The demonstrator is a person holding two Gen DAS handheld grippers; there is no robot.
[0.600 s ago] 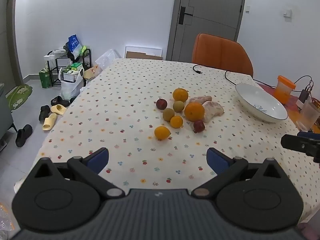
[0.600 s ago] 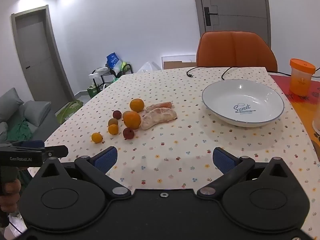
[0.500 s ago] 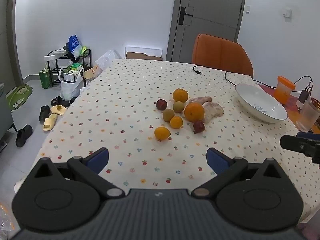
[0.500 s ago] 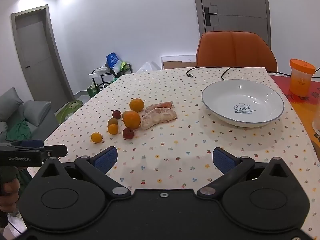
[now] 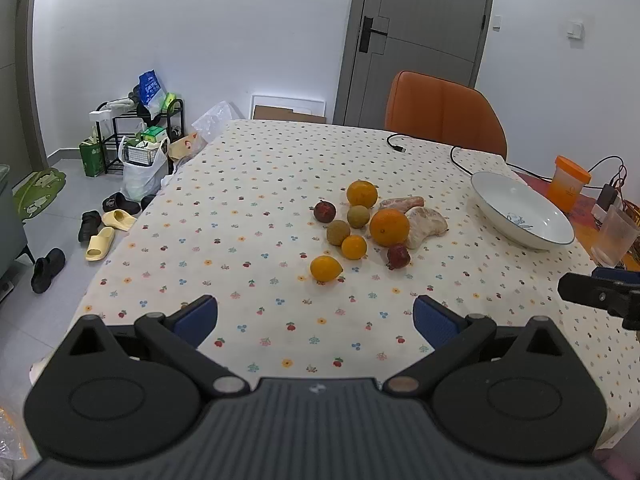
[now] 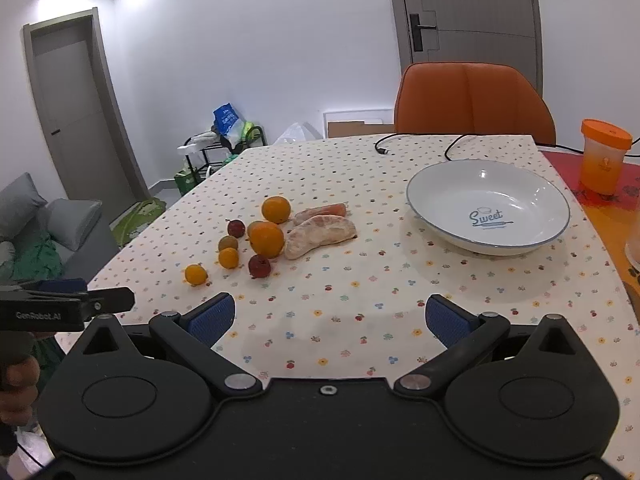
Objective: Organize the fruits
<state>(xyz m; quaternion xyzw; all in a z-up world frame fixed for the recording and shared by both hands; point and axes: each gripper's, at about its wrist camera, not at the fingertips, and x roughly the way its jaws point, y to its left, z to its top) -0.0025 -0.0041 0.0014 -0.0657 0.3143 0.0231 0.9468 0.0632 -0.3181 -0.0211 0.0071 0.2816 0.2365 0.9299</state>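
Right wrist view: both grippers' fingers (image 6: 212, 316) spread wide, empty, over bare tablecloth (image 6: 340, 320) before the fruits (image 6: 266, 238).

Black left gripper (image 5: 315, 315), blue-padded, marked "GenRobot.AI".

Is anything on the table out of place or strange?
Yes. The fruits lie loose on the tablecloth while the bowl beside them holds nothing. Two peeled pomelo segments lie bare on the cloth. Nothing looks spilled or broken.
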